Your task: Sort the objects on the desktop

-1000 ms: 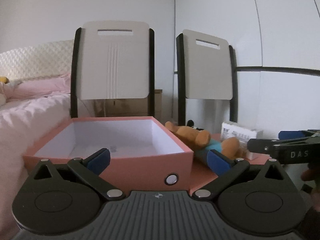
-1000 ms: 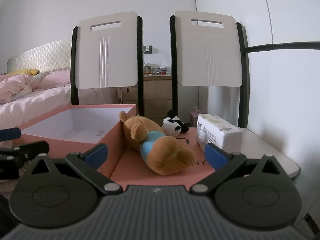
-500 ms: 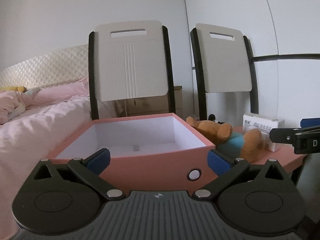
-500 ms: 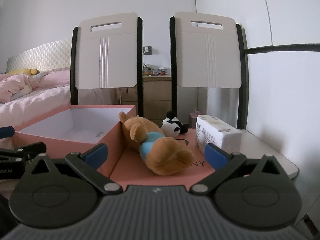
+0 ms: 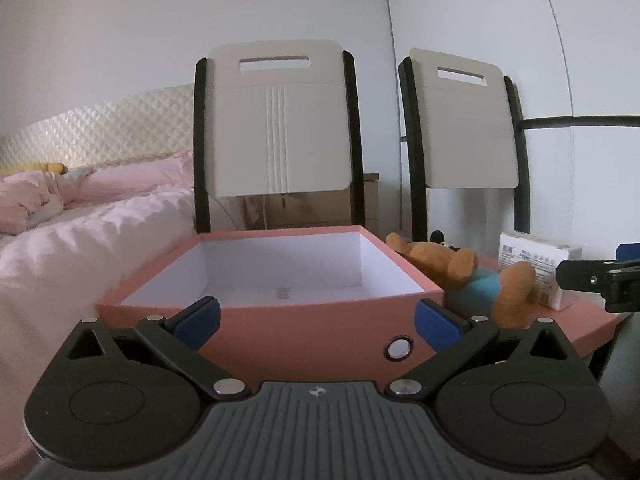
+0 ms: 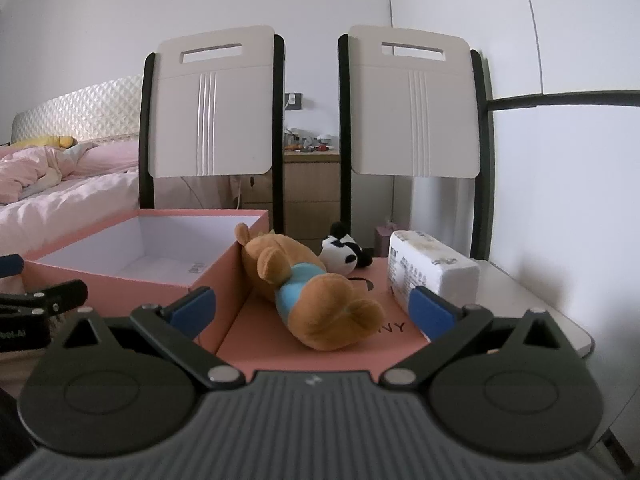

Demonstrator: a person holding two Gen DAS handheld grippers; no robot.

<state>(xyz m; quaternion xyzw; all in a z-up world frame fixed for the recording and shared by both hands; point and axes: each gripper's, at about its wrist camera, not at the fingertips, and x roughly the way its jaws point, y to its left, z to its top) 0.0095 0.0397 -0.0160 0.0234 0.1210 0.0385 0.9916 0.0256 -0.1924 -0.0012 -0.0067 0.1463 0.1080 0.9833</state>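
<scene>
An open pink box (image 5: 304, 312) with a white, bare inside stands right in front of my left gripper (image 5: 316, 320), which is open and holds nothing. To the box's right a brown plush bear in a blue shirt (image 6: 308, 284) lies on a flat pink lid (image 6: 256, 336). Behind the bear sits a small black-and-white panda plush (image 6: 340, 254), with a white tissue pack (image 6: 432, 272) to its right. My right gripper (image 6: 312, 312) is open just short of the bear's legs. The bear (image 5: 472, 276) and tissue pack (image 5: 536, 272) also show in the left wrist view.
Two white folding chairs (image 6: 212, 108) (image 6: 412, 108) stand behind the table. A bed with pink bedding (image 5: 80, 232) lies to the left. A wooden dresser (image 6: 308, 184) shows between the chairs. The white table's edge (image 6: 560, 320) runs at the right, next to a white wall.
My left gripper has swung left and drawn back a little, so the pink box sits more centred. The right gripper has barely moved. Both stay open.
</scene>
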